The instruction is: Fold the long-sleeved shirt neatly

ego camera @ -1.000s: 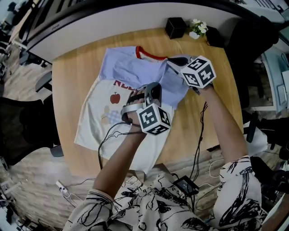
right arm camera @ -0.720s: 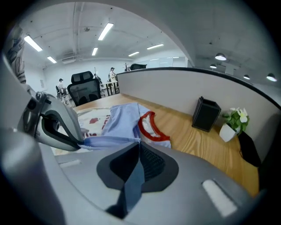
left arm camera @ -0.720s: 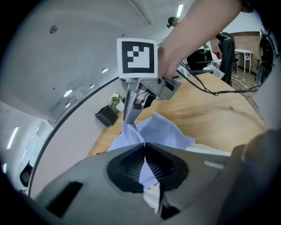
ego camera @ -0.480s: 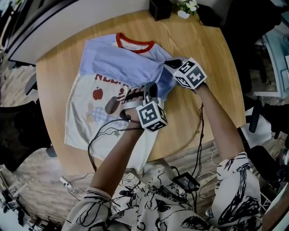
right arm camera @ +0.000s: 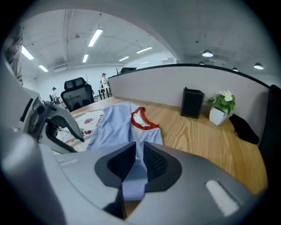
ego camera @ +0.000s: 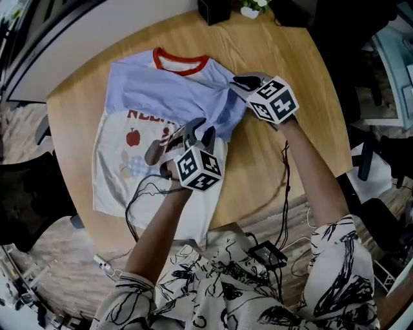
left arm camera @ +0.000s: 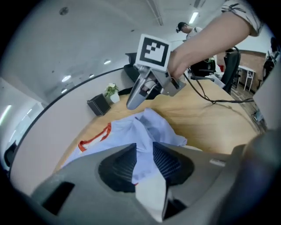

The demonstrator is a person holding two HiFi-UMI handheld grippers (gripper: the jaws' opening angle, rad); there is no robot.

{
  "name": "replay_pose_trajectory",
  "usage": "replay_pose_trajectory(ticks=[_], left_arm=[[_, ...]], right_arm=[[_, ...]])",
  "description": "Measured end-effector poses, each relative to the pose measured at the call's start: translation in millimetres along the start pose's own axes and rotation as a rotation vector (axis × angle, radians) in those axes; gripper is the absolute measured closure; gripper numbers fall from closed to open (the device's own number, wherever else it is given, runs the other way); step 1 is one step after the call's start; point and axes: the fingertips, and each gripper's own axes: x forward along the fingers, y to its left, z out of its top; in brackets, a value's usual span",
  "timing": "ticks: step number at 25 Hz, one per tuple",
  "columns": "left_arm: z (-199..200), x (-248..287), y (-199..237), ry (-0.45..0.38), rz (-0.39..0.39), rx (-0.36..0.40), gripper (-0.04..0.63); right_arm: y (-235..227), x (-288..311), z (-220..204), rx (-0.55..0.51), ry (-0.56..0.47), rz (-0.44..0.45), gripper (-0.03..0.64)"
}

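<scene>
A long-sleeved shirt (ego camera: 161, 97) lies flat on the round wooden table (ego camera: 271, 167), with a blue top, a red collar and a white printed front. Its right blue sleeve (ego camera: 226, 113) is folded across onto the body. My left gripper (ego camera: 193, 129) sits low over the sleeve's lower part. In the left gripper view its jaws (left arm camera: 145, 160) are opening, with blue and white cloth lying loose between the parted pads. My right gripper (ego camera: 242, 82) rests at the shoulder end. Its jaws (right arm camera: 139, 160) are also opening, and a strip of blue sleeve runs through the narrow gap.
A black box (ego camera: 213, 9) and a small potted plant (ego camera: 250, 8) stand at the table's far edge. Cables (ego camera: 139, 200) trail from the grippers over the shirt's hem and the near table edge. A dark office chair (ego camera: 26, 200) stands at the left.
Both grippers came down onto the shirt with the blue sleeve, which now lies across the body. Their jaws, shut on the cloth before, have parted.
</scene>
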Motion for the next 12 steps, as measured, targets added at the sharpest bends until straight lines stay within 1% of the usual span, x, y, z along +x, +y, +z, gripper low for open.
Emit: replay_pose_trajectory(ticks=[1, 3, 4, 5, 7, 9, 11, 12], left_arm=[[-1, 7, -3, 0.016, -0.015, -0.009, 0.469], [-1, 21, -16, 0.047, -0.066, -0.01, 0.471], [0, 28, -25, 0.062, -0.099, -0.008, 0.471], [1, 34, -33, 0.074, -0.132, -0.005, 0.476], [3, 37, -45, 0.083, -0.178, 0.002, 0.509], [6, 29, -46, 0.056, -0.188, -0.002, 0.512], [10, 9, -36, 0.004, -0.177, -0.02, 0.486], [12, -4, -29, -0.028, -0.171, -0.035, 0.468]], right_arm=[[9, 6, 0, -0.007, 0.011, 0.02, 0.559], [24, 22, -13, -0.042, 0.083, 0.054, 0.56], [26, 28, -22, -0.053, 0.125, 0.056, 0.56], [25, 31, -32, -0.052, 0.16, 0.047, 0.56], [17, 27, -47, -0.028, 0.203, 0.007, 0.56], [14, 15, -47, -0.021, 0.195, -0.033, 0.553], [15, -2, -35, 0.0, 0.132, -0.063, 0.523], [17, -12, -27, 0.027, 0.086, -0.073, 0.505]])
